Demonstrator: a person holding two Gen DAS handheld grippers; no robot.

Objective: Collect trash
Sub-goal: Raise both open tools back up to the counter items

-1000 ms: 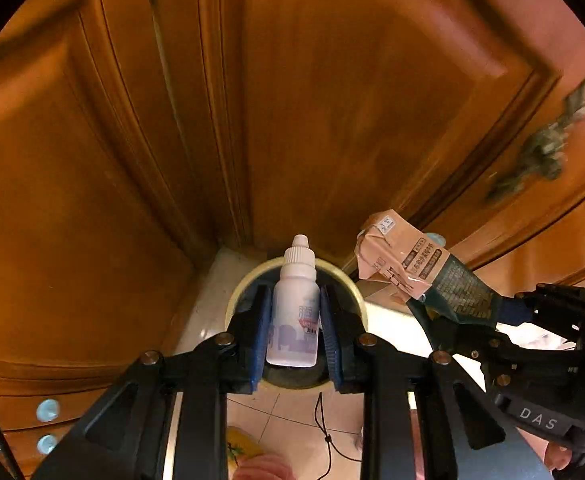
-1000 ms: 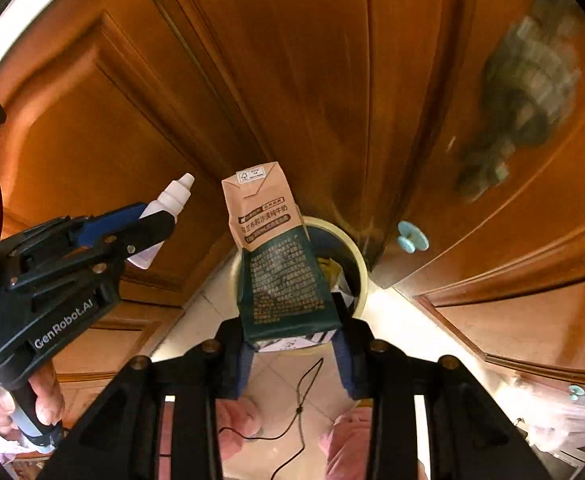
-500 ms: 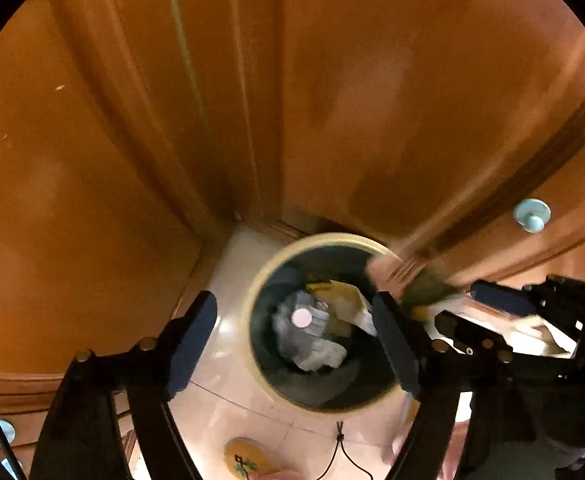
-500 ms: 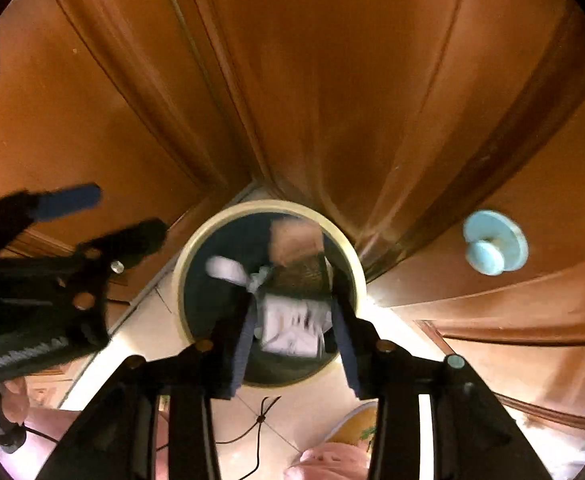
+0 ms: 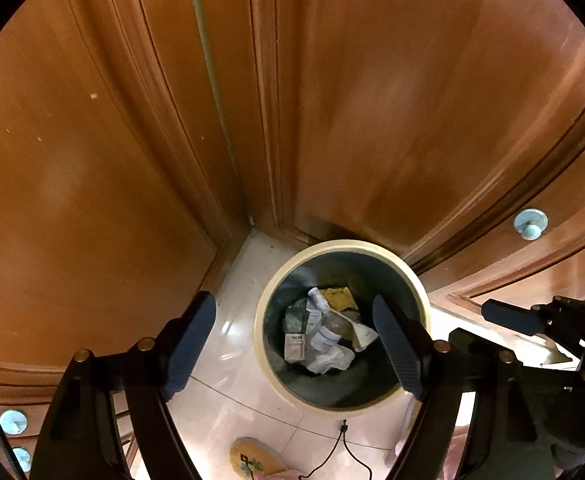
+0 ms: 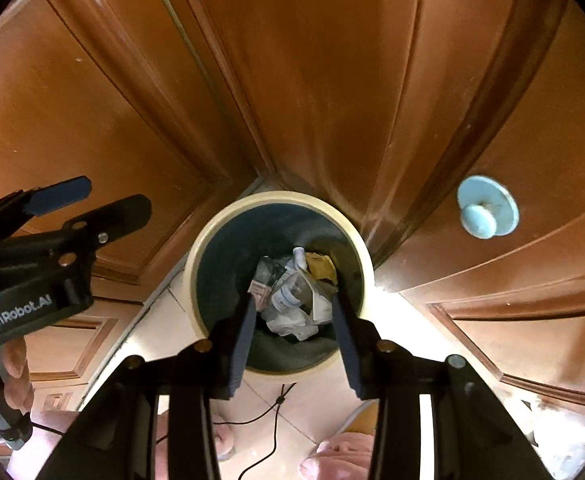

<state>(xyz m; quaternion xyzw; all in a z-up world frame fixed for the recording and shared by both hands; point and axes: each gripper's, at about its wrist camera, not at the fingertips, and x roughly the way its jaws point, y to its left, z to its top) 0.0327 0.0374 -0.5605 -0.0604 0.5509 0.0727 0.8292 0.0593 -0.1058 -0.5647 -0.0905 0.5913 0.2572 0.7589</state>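
Both hands have come down over the bin since a second ago and let go of their loads: the small white dropper bottle [image 5: 319,300] that sat in the left gripper [image 5: 294,350] and the brown-and-green carton [image 6: 261,280] that stood in the right gripper [image 6: 292,338] now lie in the bin [image 5: 260,312] among crumpled paper and wrappers. Left gripper: its jaws stand wide apart with nothing between them, and the heap of trash shows in the gap, straight ahead and below. Right gripper: its jaws are parted to a narrower gap, also empty, with the same heap seen directly beyond the pads. From the right wrist view the left gripper [image 6: 88,200] hangs off to the left, just outside the bin's rim; from the left wrist view the right gripper [image 5: 488,324] sits off to the right, close to the rim. The bottle lies slantwise in the pile, cap toward the far wall of the bin. This drop looks finished, so the next move would likely be a lift away from the bin toward more trash; none shows on the tiled floor [image 5: 228,332] here, so I cannot tell which hand is nearer to it.
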